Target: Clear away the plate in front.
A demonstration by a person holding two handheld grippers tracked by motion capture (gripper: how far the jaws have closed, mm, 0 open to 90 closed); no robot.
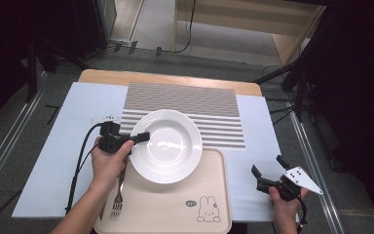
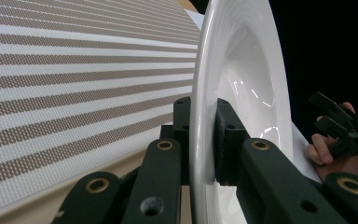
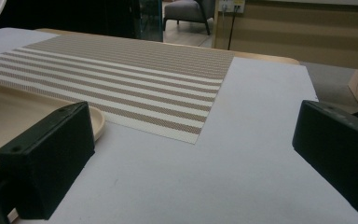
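On the white-covered table [image 1: 53, 161] we find a striped placemat [image 1: 190, 100] and a beige tray [image 1: 175, 209] bearing a fork [image 1: 118, 197], with the left gripper [image 1: 143, 137] clamped on the rim of the white plate [image 1: 168, 146] over tray and mat, and the right gripper [image 1: 268, 170] gaping, holding nothing, beside the tray.

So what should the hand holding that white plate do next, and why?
Probably carry the plate a little farther over the striped placemat and lower it flat there. The left gripper is shut on the plate's rim, and the plate overlaps both the beige tray and the placemat. The right gripper is open and off to the side, holding nothing.
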